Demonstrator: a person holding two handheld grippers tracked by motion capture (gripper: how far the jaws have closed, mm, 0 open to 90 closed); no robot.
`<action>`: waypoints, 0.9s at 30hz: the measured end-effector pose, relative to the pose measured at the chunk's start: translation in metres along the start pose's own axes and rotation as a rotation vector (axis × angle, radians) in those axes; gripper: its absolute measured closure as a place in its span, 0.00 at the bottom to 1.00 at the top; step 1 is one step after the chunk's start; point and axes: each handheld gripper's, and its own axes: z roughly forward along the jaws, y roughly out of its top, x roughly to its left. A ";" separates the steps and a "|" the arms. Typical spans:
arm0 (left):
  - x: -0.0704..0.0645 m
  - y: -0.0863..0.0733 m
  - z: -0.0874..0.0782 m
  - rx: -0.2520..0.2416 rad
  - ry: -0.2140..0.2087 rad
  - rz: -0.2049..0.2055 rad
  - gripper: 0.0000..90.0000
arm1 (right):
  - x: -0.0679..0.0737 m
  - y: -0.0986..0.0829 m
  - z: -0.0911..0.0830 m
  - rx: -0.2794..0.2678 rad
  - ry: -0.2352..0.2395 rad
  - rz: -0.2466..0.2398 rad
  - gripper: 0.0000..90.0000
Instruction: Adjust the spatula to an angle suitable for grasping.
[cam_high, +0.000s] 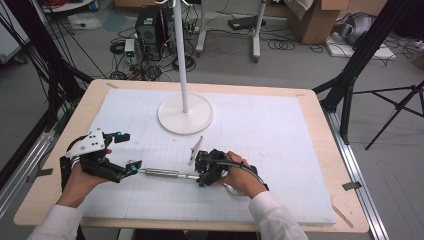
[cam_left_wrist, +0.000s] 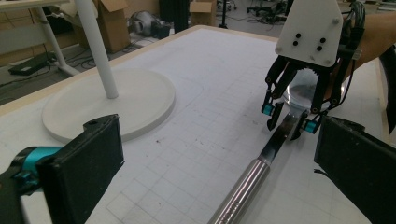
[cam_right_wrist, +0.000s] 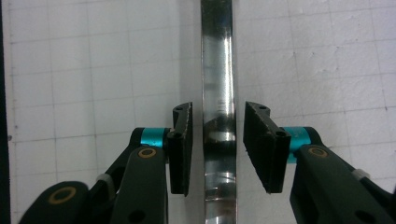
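Right tool (cam_right_wrist: 217, 140) straddles the flat shiny neck of the long steel utensil with a cylindrical brushed-metal handle (cam_high: 160, 173), jaws apart, small gap showing on each side of the metal strip, pads not pressing it. Same tool in the high view (cam_high: 200, 176) sits near the middle of the surface, person's right hand (cam_high: 240, 175) behind it, black cable looping over the wrist. In the left gripper view it (cam_left_wrist: 289, 122) points down at the flat strip, grey three-cornered plate on top, a round shiny end of the utensil just behind its jaws.

Utensil lies flat on the white gridded foam mat (cam_high: 270, 140), running left-right between the two tools, handle end toward the left one.

Left tool (cam_high: 127, 152) jaws wide apart, holding nothing; lower jaw tip just beside the handle end, contact unclear. Left gripper view has its black pads at the far sides of the frame with the handle (cam_left_wrist: 240, 191) coming up between them. Left hand (cam_high: 82, 180) grips it near the left edge of the mat.

White round-based stand with a thin upright pole (cam_high: 185, 113) sits farther back on the mat, well apart from both tools. Mat rests on a light wooden surface (cam_high: 85, 105).
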 end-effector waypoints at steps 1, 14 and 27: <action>0.000 0.000 0.000 0.000 0.000 0.001 0.02 | 0.000 0.000 0.000 0.004 0.001 0.001 0.71; 0.000 0.000 0.000 0.000 -0.004 0.001 0.02 | 0.001 0.001 0.002 0.016 -0.002 -0.015 0.79; -0.001 0.001 0.001 -0.001 -0.003 0.000 0.02 | 0.001 0.002 0.003 0.031 -0.016 -0.021 0.82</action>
